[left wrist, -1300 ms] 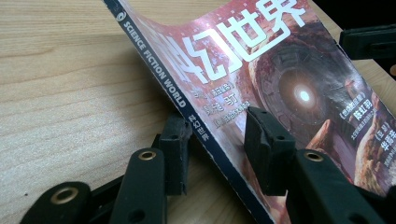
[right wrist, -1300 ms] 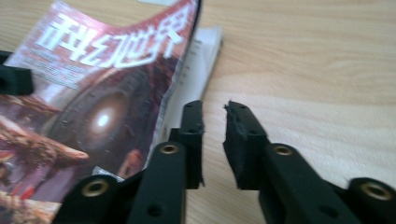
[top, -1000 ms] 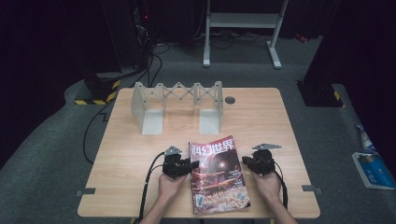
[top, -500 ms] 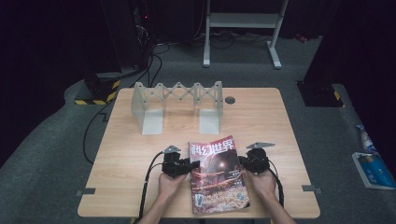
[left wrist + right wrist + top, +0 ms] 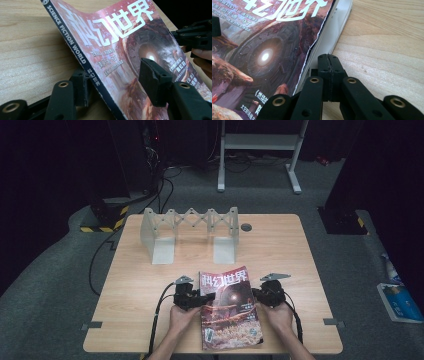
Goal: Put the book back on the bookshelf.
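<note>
Your left gripper point(image 5: 200, 298): jaws apart, straddling the spine edge of the magazine point(image 5: 229, 307), one jaw under it, one over the cover. Magazine: lying at the table's point(image 5: 150, 320) near edge, between your hands, spine side lifted. Your right gripper point(image 5: 260, 295): jaws pressed together, tips against the magazine's page edge.

Magazine point(image 5: 229, 307) laid face up on wooden table point(image 5: 280, 250), near front edge, rotated slightly so top leans right. Glossy reddish cover, large white Chinese title, glowing round portal artwork, dark spine printed "SCIENCE FICTION WORLD". Spine edge point(image 5: 82, 60) lifted off tabletop, cover bowed near top. Opposite fore-edge point(image 5: 329, 32) slightly fanned, white pages exposed under cover, cover edge ragged there. Magazine closed. Lower cover detail not resolved in high view.
</note>
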`<state>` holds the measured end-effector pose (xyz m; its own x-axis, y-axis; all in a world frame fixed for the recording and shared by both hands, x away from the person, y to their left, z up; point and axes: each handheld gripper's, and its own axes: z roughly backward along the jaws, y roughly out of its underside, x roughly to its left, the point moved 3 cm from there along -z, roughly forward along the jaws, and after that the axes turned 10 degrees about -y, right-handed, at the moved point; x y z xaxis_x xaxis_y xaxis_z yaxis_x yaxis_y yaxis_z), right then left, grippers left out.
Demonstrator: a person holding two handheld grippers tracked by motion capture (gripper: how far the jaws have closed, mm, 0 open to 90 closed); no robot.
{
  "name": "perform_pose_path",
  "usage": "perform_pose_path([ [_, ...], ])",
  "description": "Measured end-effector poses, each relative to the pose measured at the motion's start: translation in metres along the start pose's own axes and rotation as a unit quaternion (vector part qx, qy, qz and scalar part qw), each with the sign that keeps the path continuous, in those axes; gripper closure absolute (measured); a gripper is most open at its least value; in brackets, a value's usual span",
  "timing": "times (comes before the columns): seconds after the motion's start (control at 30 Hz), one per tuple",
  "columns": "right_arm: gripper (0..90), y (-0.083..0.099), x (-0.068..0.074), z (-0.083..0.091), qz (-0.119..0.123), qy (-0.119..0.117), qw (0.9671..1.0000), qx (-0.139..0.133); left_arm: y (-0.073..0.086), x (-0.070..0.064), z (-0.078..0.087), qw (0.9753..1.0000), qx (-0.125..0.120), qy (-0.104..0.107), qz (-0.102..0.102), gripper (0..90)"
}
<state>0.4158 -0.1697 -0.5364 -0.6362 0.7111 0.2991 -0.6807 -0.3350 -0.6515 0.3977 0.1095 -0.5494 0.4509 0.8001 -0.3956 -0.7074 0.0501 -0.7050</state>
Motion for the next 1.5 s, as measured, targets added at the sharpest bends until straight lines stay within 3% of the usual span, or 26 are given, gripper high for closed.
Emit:
perform_pose_path([
  [0.6, 89.6, -0.004, 0.015, -0.012, 0.02, -0.028, 0.9994, -0.002, 0.0, -0.002, -0.001, 0.9999, -0.003, 0.002, -0.012, 40.7],
  [0.77, 89.6, -0.005, 0.019, -0.015, 0.019, -0.042, 0.9989, -0.003, 0.0, -0.004, -0.002, 0.9997, -0.004, -0.004, -0.025, 41.2],
  [0.83, 89.6, -0.005, 0.02, -0.017, 0.023, -0.046, 0.9987, -0.006, 0.0, -0.003, -0.002, 0.9998, -0.004, 0.001, -0.019, 41.5],
  [1.17, 89.5, -0.007, 0.024, -0.02, 0.024, -0.05, 0.9984, -0.003, -0.003, -0.003, -0.001, 0.9996, 0.013, -0.018, -0.018, 51.9],
  [1.5, 86.9, -0.007, 0.025, -0.018, 0.022, -0.056, 0.9981, -0.01, -0.003, -0.004, 0.001, 0.9987, 0.042, -0.028, 0.009, 66.7],
])
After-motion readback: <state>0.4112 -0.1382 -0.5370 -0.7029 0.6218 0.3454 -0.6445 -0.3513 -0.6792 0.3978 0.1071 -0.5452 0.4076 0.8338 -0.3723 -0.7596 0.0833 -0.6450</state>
